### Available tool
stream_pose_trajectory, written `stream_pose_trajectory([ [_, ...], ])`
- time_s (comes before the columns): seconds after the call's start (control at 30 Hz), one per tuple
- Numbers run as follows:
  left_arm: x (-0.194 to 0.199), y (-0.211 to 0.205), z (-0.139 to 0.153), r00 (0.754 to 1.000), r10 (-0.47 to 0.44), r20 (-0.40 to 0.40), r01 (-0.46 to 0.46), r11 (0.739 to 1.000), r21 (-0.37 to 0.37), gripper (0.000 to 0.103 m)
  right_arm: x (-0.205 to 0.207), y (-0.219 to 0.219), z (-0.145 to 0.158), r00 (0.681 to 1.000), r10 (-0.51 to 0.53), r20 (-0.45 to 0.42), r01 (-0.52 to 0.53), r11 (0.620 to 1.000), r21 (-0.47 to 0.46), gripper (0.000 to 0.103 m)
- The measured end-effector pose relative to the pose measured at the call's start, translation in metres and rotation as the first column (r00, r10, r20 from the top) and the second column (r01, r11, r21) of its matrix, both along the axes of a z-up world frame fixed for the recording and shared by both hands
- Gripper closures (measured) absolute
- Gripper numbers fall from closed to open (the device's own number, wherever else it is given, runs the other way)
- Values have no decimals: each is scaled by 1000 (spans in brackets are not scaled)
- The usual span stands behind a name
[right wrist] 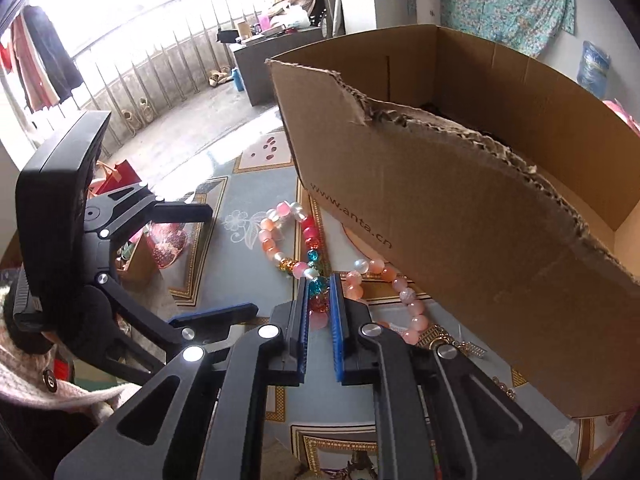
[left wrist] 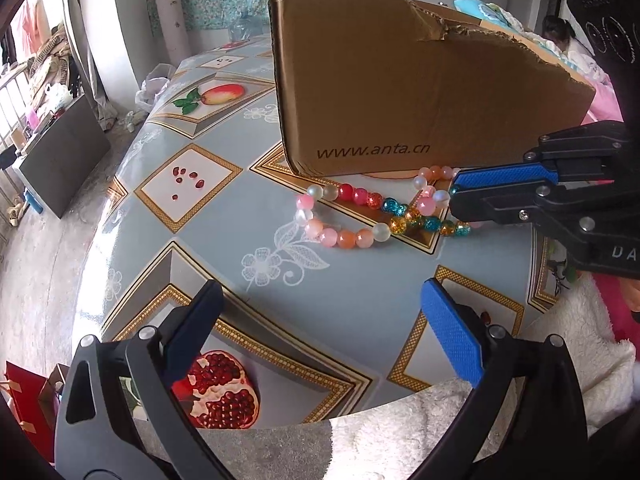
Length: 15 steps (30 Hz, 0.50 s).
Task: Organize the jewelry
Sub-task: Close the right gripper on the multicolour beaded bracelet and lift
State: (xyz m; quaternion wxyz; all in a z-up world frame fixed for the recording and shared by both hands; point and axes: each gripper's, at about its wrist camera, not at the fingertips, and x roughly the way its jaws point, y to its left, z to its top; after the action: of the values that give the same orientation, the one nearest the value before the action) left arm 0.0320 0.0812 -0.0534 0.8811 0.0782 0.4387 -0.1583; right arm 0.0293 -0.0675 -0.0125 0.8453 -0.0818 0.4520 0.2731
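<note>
A bead necklace [left wrist: 360, 216] of pink, orange, red and teal beads lies looped on the patterned table [left wrist: 224, 216], just in front of a torn cardboard box [left wrist: 400, 92]. In the right wrist view my right gripper [right wrist: 319, 292] is shut on the bead necklace [right wrist: 280, 236], with a teal and a red bead pinched between its blue pads [right wrist: 338, 312]. The same gripper [left wrist: 454, 196] enters the left wrist view from the right, at the strand's right end. My left gripper [left wrist: 324, 320] stands wide open and holds nothing, nearer the table's front edge, short of the beads. It also shows in the right wrist view [right wrist: 234, 260].
The open box [right wrist: 460, 220] stands close behind the beads, its torn front wall overhanging them. Gold-coloured jewelry [right wrist: 460, 346] lies by the box's base. A white fluffy sleeve [left wrist: 560, 340] is at the table's near edge. A red bag [left wrist: 24, 400] stands on the floor. A person [left wrist: 560, 32] sits far back.
</note>
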Motion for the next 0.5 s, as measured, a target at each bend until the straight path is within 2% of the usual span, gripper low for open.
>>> stream_pose_trajectory([
  [0.07,0,7,2,1000,14,-9,-15,1000,-27,7,-12,2,3,999,41,30,-40,999,-24,93],
  [0.17,0,25,9,999,41,-35,-46,989,-144,8,-30,5,5,992,97,74,-90,992,-88,93],
  [0.33,-2,48,21,996,68,-60,-84,941,-327,9,-61,3,2,976,185,114,-154,959,-237,93],
  [0.4,-1,47,24,996,69,-62,-87,929,-360,13,-74,2,-2,966,222,130,-174,937,-304,93],
  [0.47,1,39,25,996,59,-71,-81,927,-365,26,-85,5,-4,960,244,141,-185,922,-340,93],
  [0.5,3,33,25,996,50,-77,-75,928,-364,29,-90,4,-5,958,248,144,-186,919,-347,93],
])
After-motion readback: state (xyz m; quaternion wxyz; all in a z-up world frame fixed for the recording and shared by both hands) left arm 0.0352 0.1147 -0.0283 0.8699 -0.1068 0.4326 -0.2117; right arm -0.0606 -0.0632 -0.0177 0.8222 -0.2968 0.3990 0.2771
